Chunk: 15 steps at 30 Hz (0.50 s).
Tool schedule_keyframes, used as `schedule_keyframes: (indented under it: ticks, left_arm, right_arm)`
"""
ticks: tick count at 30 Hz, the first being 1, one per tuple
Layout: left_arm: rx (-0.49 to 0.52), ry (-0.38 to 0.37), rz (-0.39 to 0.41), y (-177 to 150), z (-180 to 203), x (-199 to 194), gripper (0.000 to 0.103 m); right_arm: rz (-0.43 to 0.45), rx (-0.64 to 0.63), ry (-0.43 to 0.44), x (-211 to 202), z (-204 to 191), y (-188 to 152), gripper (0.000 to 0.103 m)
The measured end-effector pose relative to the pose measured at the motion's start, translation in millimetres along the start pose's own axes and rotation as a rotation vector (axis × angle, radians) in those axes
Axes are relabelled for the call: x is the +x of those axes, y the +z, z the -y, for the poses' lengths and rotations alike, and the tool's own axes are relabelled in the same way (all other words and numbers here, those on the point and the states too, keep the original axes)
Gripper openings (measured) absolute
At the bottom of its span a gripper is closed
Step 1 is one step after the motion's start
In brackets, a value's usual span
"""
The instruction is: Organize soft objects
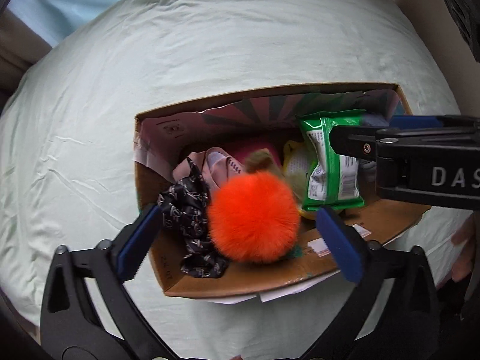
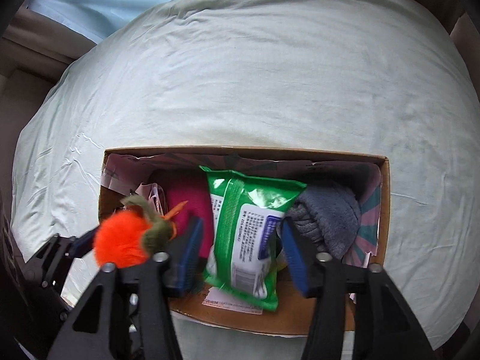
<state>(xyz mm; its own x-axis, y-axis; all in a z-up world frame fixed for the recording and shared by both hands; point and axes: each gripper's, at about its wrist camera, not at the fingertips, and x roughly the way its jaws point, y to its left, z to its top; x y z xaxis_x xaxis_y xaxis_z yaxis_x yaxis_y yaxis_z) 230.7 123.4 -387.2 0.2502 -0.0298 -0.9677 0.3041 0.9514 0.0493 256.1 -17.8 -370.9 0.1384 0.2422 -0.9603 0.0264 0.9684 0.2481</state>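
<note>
Packing step. My left gripper [image 1: 240, 234], fingers wide, holds nothing; fluffy orange pompom [image 1: 254, 216] between them over the brown cardboard box [image 1: 228, 288] on the bed. Right gripper [image 2: 240, 255], fingers spread, straddles the green plastic wipes packet [image 2: 243, 234]. Next: withdraw both.

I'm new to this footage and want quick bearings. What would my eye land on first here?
First, the fluffy bright orange pompom, low between the open left tongs over the brown cardboard box. Next, the glossy green wipes packet, upright in the box between the open right tongs. The box sits on a pale green wrinkled bedsheet, with a grey plush cloth at its right end.
</note>
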Motion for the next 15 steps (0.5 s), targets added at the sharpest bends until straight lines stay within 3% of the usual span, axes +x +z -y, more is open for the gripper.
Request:
schedule_keyframes:
  ticks: [1,2,8,15]
  left_arm:
    - [0.011,-0.003,-0.001,-2,0,-1,0.103]
    - [0.016,0.001,-0.010,-4,0,-1,0.103]
    - [0.004,0.036,-0.024,-13,-5,-4,0.103]
    - [-0.031,0.032,0.030,-23,-11,-34,0.103]
  right_arm:
    - [0.013,-0.005,-0.012,-1,1,0,0.096]
    - [0.029,-0.008,-0.014,-3,2,-1,0.103]
    - [0.043,0.030,-0.029,-12,12,-16,0.103]
    - [0.090,0.034,-0.031,-34,9,-27,0.103]
